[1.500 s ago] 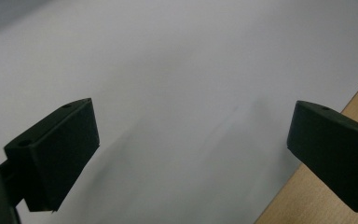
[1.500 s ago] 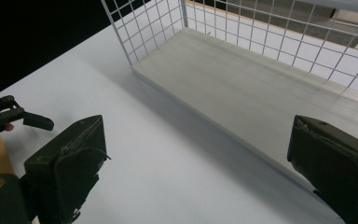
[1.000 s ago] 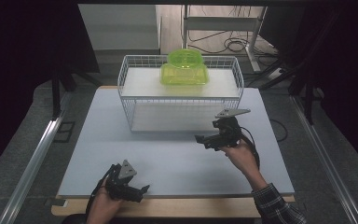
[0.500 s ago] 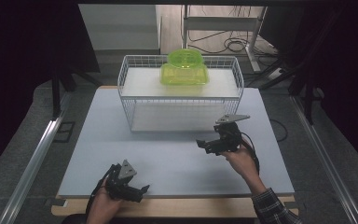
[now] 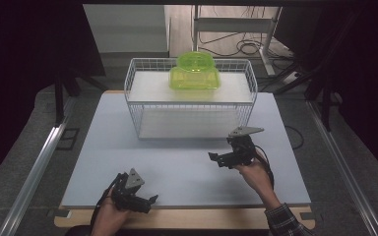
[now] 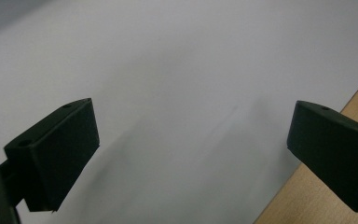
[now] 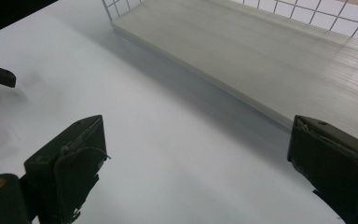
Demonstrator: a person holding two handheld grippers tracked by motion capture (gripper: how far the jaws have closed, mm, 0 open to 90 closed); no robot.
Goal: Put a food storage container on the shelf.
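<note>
Both the left gripper (image 5: 145, 200) and right gripper (image 5: 215, 158) have fingers spread, empty; wire basket (image 5: 189, 105) cut off beyond.

Open white table surface (image 5: 177, 162) lies between left gripper (image 5: 142, 200) and right gripper (image 5: 220, 160); beyond the right gripper, the wire basket (image 5: 133, 105) blocks passage ahead.

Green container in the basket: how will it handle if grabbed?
The container looks like thin translucent plastic, so probably light and stiff. Its glossy walls may slip between the jaws. Its base looks wider than its top, so it is unlikely to tip inside the basket.
</note>
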